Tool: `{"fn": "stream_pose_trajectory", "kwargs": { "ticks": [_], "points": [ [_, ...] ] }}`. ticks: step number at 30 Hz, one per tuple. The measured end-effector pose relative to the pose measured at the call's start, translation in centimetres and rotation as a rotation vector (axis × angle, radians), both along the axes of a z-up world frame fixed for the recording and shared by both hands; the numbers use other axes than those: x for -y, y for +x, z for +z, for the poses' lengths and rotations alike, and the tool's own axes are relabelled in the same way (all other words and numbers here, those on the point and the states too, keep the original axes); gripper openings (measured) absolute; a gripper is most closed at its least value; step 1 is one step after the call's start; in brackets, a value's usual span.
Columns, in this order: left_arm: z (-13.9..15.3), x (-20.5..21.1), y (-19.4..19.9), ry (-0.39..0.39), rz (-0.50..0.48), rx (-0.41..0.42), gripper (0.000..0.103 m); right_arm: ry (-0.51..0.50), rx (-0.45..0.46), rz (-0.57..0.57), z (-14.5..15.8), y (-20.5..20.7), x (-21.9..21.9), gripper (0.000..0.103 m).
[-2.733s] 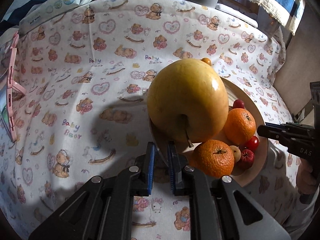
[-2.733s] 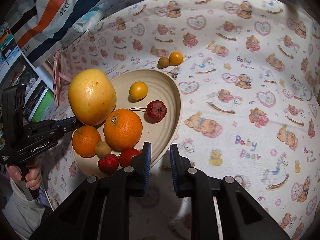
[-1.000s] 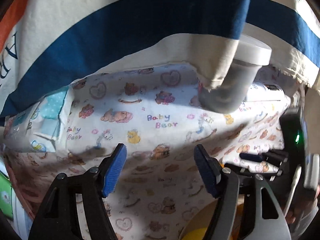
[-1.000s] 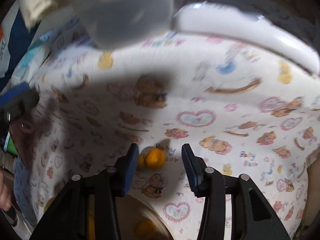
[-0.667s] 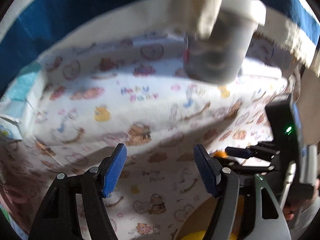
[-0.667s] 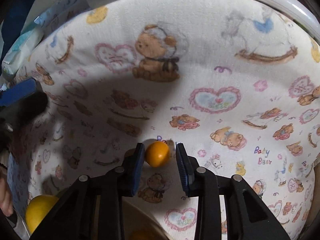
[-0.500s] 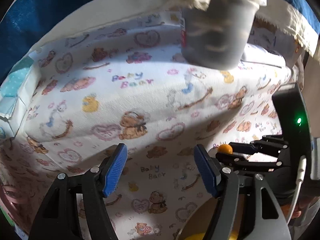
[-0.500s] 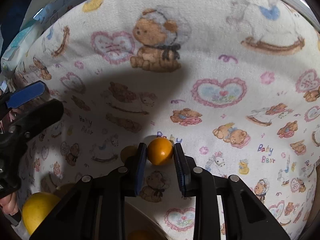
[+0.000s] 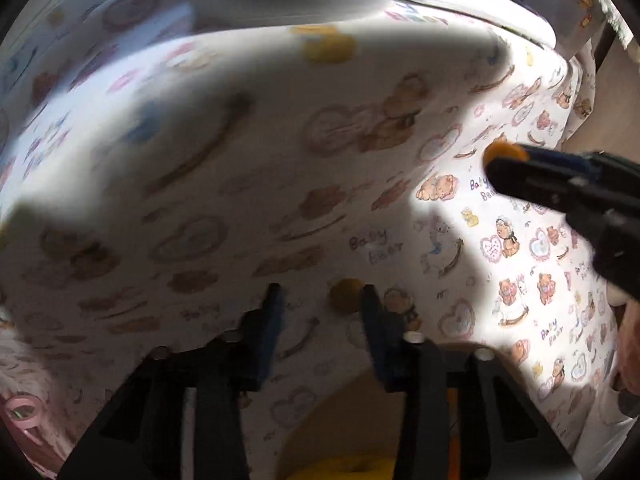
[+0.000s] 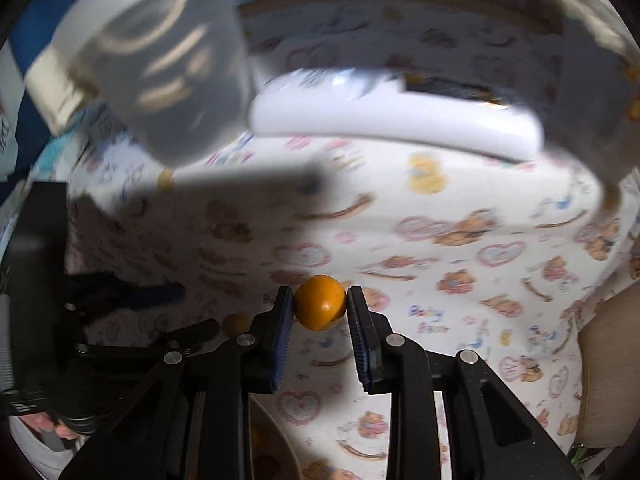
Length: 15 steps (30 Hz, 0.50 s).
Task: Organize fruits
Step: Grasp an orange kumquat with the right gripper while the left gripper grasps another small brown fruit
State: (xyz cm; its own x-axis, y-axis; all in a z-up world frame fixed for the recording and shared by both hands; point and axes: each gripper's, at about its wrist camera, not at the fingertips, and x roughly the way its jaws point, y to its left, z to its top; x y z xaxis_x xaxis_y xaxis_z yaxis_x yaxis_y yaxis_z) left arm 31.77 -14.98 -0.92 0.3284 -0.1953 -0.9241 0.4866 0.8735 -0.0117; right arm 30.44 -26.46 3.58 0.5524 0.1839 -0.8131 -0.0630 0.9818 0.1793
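Note:
My right gripper (image 10: pixel 320 312) is shut on a small orange kumquat (image 10: pixel 320 307) and holds it above the teddy-bear cloth. In the left wrist view that gripper (image 9: pixel 560 184) reaches in from the right with the kumquat (image 9: pixel 505 152) at its tip. My left gripper (image 9: pixel 320 304) is open, its fingers on either side of a small dull yellow-green fruit (image 9: pixel 346 294) lying on the cloth in shadow, close to the right finger. That fruit also shows in the right wrist view (image 10: pixel 236 323). The beige plate's rim (image 9: pixel 320 412) is below the left gripper.
A grey cup (image 10: pixel 160 80) and a white flat object (image 10: pixel 396 120) lie at the back of the cloth. The large yellow apple (image 9: pixel 352 468) peeks in at the bottom edge. A pink item (image 9: pixel 24 416) is at the left.
My right gripper has closed on the kumquat and lifted it off the cloth. My left gripper has moved forward and down, so its open fingers now flank the small yellow-green fruit.

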Motion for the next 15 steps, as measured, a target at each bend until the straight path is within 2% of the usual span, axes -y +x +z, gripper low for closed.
{"fn": "stream_pose_trajectory", "kwargs": {
  "ticks": [3, 8, 9, 11, 15],
  "points": [
    [0.1, 1.2, 0.1, 0.038, -0.004, 0.008, 0.034, 0.013, 0.008, -0.017, 0.4, 0.0, 1.0, 0.028],
    [-0.6, 3.5, 0.6, 0.127, -0.014, -0.029, 0.028, 0.032, 0.022, -0.02, 1.3, -1.0, 2.7, 0.028],
    [-0.8, 3.9, 0.7, 0.134, -0.013, -0.044, 0.027, 0.036, 0.026, -0.017, 2.2, -1.0, 3.5, 0.028],
    [-1.3, 4.4, 0.9, 0.15, -0.002, -0.072, 0.023, 0.039, 0.033, -0.013, 2.2, -0.6, 4.1, 0.028],
    [-1.9, 5.9, 1.4, 0.158, 0.0, -0.096, 0.022, 0.042, 0.042, -0.009, 2.5, -1.8, 5.0, 0.028]
  ]
}}
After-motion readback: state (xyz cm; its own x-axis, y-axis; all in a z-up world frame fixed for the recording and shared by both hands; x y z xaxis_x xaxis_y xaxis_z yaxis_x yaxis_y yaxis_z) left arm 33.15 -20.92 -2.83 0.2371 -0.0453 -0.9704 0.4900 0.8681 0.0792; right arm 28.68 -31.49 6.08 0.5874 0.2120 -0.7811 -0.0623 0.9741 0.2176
